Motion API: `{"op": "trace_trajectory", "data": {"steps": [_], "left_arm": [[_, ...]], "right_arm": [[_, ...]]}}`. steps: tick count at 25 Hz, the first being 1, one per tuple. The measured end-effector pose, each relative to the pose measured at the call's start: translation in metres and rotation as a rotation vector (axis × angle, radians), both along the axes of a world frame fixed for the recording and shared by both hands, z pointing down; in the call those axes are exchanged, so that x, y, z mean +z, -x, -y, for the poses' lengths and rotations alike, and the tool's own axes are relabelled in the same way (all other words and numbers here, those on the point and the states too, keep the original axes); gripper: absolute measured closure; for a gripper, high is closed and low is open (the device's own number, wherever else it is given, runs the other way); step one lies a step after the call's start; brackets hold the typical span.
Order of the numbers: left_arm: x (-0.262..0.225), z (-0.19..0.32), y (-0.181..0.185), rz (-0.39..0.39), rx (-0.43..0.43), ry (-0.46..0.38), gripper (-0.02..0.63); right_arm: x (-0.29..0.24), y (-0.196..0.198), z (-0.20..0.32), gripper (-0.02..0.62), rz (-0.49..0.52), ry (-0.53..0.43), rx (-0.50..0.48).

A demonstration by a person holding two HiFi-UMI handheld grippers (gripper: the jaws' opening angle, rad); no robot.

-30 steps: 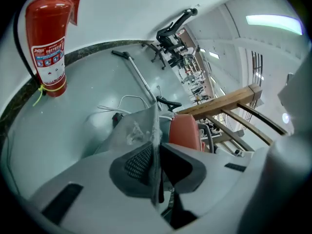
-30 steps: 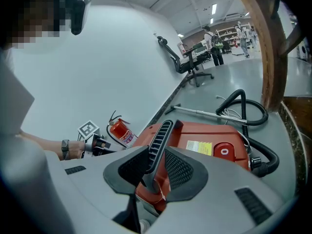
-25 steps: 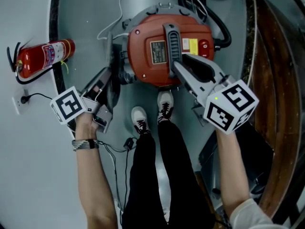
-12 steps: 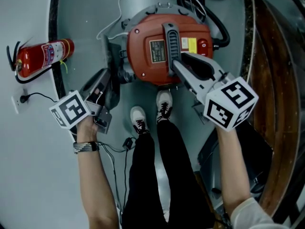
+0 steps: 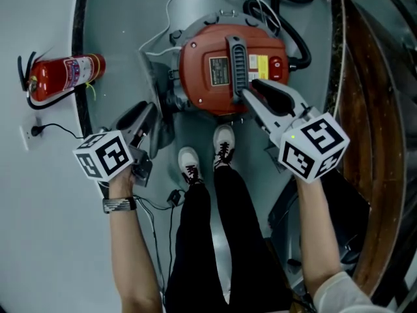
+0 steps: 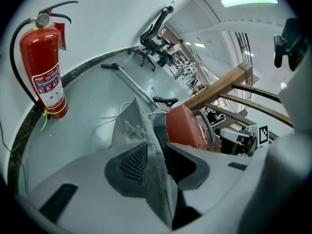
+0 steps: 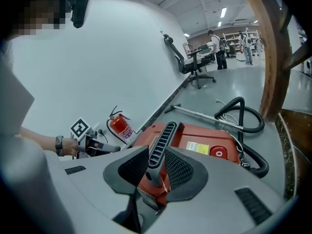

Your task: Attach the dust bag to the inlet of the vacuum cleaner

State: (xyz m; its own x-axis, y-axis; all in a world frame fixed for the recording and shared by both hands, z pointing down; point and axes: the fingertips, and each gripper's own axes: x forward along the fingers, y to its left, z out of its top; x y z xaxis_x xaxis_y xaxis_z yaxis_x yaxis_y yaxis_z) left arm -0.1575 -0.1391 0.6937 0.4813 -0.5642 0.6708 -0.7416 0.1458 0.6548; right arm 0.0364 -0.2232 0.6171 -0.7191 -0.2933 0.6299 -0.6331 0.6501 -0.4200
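Note:
The red vacuum cleaner [image 5: 208,51] stands on the grey floor in front of the person's feet. My right gripper [image 5: 251,91] is shut on its black ribbed handle [image 5: 236,60]; in the right gripper view the handle [image 7: 158,147] sits tight between both pads. The grey dust bag [image 5: 158,96] hangs at the vacuum's left side. My left gripper [image 5: 148,119] reaches it from below left. Its jaws have just been opening, and the bag's edge [image 6: 141,130] still lies between them, against the left pad, with a dark gap at the right pad.
A red fire extinguisher [image 5: 62,77] lies by the curved wall at left, with a wall socket [image 5: 26,135] below it. The black hose [image 5: 296,31] loops behind the vacuum, and a wand [image 7: 195,112] lies on the floor. Wooden beams [image 5: 371,109] run along the right.
The left gripper has rolled, its marker cube turning, and its jaws have spread apart around the bag. The right gripper has stayed on the handle.

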Motion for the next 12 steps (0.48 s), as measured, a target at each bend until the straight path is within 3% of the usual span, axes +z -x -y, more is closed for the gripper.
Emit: {"op": "trace_trajectory", "data": {"steps": [8, 12], "left_arm": [[-0.024, -0.01, -0.002, 0.15, 0.134, -0.013, 0.5], [-0.054, -0.015, 0.0, 0.271, 0.181, -0.057, 0.573]], "right_arm": [[-0.033, 0.004, -0.01, 0.48, -0.014, -0.039, -0.02], [-0.057, 0.001, -0.019, 0.488, -0.05, -0.072, -0.028]]}}
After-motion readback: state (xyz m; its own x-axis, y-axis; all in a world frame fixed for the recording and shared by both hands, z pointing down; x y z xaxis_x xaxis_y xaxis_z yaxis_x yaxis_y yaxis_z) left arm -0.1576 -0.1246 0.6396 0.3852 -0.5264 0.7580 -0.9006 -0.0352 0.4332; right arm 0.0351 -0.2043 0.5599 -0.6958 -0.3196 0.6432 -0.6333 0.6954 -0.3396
